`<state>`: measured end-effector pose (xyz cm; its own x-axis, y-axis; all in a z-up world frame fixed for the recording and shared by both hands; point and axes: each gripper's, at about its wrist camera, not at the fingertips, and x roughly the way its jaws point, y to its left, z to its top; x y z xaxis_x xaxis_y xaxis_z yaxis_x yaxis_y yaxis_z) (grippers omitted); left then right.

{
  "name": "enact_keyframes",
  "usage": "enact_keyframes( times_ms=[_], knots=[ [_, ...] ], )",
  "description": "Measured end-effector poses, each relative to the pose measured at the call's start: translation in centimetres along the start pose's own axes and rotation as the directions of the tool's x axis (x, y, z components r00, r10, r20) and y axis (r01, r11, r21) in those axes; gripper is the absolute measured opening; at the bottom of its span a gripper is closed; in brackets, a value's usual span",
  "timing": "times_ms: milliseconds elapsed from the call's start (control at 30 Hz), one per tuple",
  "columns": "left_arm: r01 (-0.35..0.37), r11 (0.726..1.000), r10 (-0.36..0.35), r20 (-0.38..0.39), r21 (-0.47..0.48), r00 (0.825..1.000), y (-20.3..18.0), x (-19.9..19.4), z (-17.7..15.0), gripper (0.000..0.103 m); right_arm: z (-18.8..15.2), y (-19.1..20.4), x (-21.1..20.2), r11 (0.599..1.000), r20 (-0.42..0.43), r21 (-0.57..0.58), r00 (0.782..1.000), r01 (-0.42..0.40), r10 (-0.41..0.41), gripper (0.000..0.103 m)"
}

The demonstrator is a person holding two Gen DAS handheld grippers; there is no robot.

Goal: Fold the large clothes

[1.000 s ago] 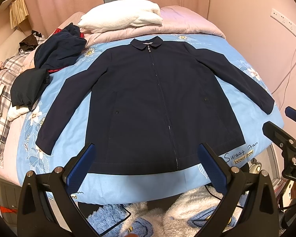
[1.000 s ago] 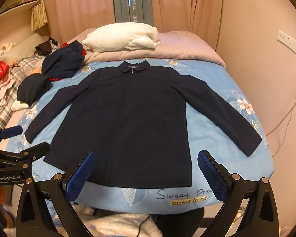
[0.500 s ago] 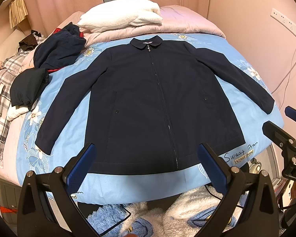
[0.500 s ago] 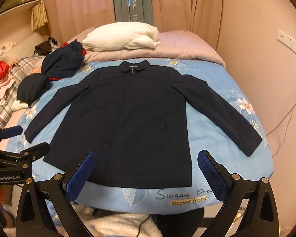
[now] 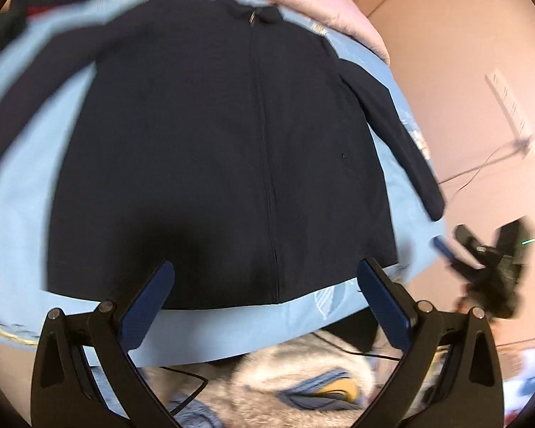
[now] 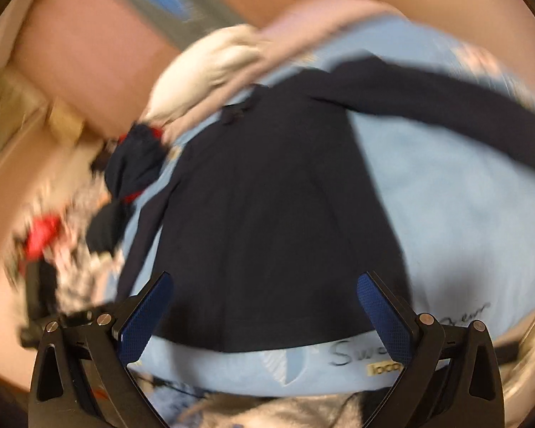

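Observation:
A dark navy zip jacket [image 5: 214, 149] lies flat, front up, on a light blue bedsheet [image 5: 232, 331], collar far, sleeves spread. Its hem runs just beyond my left gripper [image 5: 265, 306], which is open and empty above the bed's near edge. The right wrist view is blurred and tilted: the same jacket [image 6: 274, 221] fills the middle, its right sleeve [image 6: 446, 107] stretched out to the upper right. My right gripper [image 6: 264, 315] is open, empty, above the hem. The right gripper [image 5: 481, 256] also shows at the left view's right edge.
A white pillow [image 6: 210, 71] and pink quilt [image 5: 339, 10] lie at the bed's head. Heaped dark and red clothes [image 6: 132, 164] sit left of the jacket. A fluffy rug with cables [image 5: 303, 374] lies on the floor below. A pink wall [image 5: 463, 71] with a socket strip stands right.
Both grippers have moved quickly forward and down toward the jacket's hem; the right view has tilted and both are motion-blurred. The jacket has not moved. Both jaws stay open.

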<state>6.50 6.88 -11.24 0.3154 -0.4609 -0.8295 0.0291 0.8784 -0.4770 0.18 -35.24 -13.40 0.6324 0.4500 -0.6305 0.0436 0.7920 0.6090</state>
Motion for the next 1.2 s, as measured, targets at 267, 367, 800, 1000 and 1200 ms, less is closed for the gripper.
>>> enact_keyframes(
  times_ms=[267,367,800,1000,1200],
  knots=[
    [0.226,0.949,-0.191,0.169,-0.220,0.967,6.7,0.7,1.9,0.103,3.6,-10.9,-0.4,0.940,0.206,0.331,0.978,-0.084,0.015,0.102],
    [0.251,0.932,-0.192,0.229,-0.263,0.954,7.9,0.5,2.9,0.103,6.0,-13.1,0.3,0.914,0.259,0.398,0.966,-0.082,-0.026,0.102],
    [0.138,0.942,-0.072,0.218,-0.306,0.973,9.4,2.1,6.9,0.103,8.2,-18.7,0.7,0.706,0.462,0.697,0.832,-0.125,-0.309,0.012],
    [0.096,0.956,-0.031,0.231,-0.277,0.973,9.7,1.5,8.9,0.103,12.8,-9.6,-3.7,0.857,0.522,0.503,0.750,0.114,-0.406,0.006],
    [0.090,0.967,-0.022,0.277,-0.237,0.961,10.6,-0.2,11.1,0.103,18.9,6.0,-4.9,0.920,0.614,0.166,0.693,0.355,-0.378,0.005]
  ],
)
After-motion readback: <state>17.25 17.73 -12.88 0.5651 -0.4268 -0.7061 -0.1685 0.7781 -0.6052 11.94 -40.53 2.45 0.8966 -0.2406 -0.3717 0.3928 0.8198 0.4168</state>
